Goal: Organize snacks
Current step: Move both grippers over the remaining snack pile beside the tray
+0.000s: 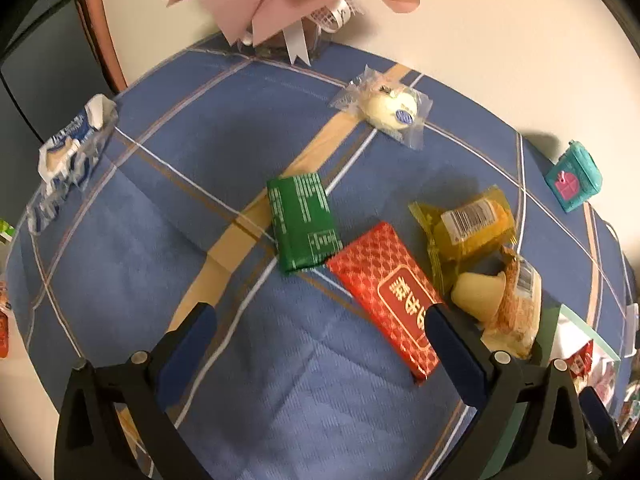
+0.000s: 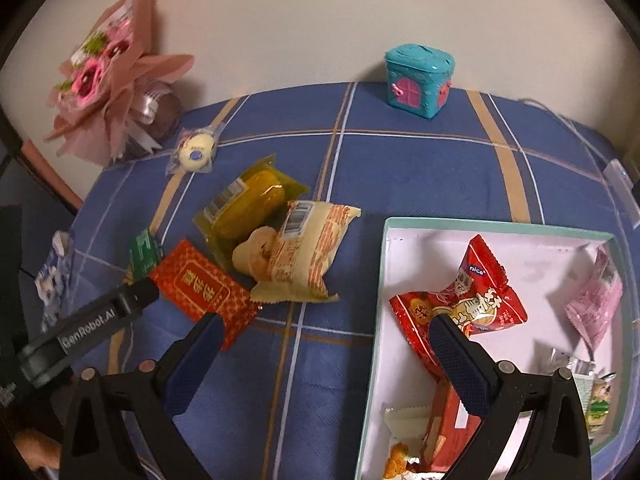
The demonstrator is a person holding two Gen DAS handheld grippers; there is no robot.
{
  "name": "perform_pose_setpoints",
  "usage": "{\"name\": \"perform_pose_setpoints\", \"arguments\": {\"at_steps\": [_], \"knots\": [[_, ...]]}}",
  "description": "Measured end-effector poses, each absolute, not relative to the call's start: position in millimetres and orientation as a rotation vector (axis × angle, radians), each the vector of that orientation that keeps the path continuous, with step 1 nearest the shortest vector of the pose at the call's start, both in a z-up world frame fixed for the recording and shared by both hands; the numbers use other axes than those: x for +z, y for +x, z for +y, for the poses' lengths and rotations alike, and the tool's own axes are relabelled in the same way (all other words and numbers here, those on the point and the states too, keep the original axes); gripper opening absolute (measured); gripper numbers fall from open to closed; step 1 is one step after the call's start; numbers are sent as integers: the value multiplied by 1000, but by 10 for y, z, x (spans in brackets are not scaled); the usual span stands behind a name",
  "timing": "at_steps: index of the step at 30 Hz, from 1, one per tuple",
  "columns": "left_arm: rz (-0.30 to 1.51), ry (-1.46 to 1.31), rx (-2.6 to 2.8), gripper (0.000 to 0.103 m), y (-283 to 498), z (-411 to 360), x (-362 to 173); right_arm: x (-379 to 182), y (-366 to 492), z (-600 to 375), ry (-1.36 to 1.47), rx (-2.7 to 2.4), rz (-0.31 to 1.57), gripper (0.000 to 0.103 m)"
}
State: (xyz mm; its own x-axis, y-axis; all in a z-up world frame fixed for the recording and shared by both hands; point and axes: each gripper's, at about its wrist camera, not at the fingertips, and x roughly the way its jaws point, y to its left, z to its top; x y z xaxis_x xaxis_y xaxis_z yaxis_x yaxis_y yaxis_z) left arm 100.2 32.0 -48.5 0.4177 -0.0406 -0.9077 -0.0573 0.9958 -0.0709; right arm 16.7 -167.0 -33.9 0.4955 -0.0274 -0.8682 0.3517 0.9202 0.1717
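Left wrist view: the left tool (image 1: pixel 320 316) is hovering with its jaws spread wide and holding nothing, over the blue plaid tabletop (image 1: pixel 180 248). A red packet (image 1: pixel 390 298) with gold Chinese characters is lying just ahead, one end passing behind the right finger. A green packet (image 1: pixel 303 226) with small white print is touching its far corner. A yellow barcoded snack (image 1: pixel 468 228) is resting against a cream pastry pack (image 1: pixel 504 304). A round white sweet (image 1: pixel 390 108) is sitting farther back

Right wrist view: the right tool (image 2: pixel 326 328) is also hanging wide open and empty, straddling the edge of a mint-rimmed box (image 2: pixel 380 280). Inside, a red bag (image 2: pixel 464 300) reading "nice" is lying beside a pink packet (image 2: pixel 596 300), with more wrappers at the near end. The other tool's arm is reading "GenRobot.AI". A teal toy house (image 2: pixel 418 78) is standing by the wall
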Motion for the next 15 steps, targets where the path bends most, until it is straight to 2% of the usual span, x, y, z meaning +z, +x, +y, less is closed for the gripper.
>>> {"name": "perform_pose_setpoints", "arguments": {"at_steps": [6, 15], "knots": [[1104, -128, -5, 103, 1063, 294, -417, -267, 258, -1738, 341, -257, 1027, 103], [1162, -188, -54, 103, 1216, 201, -576, -299, 457, -1770, 362, -261, 1009, 103]]}}
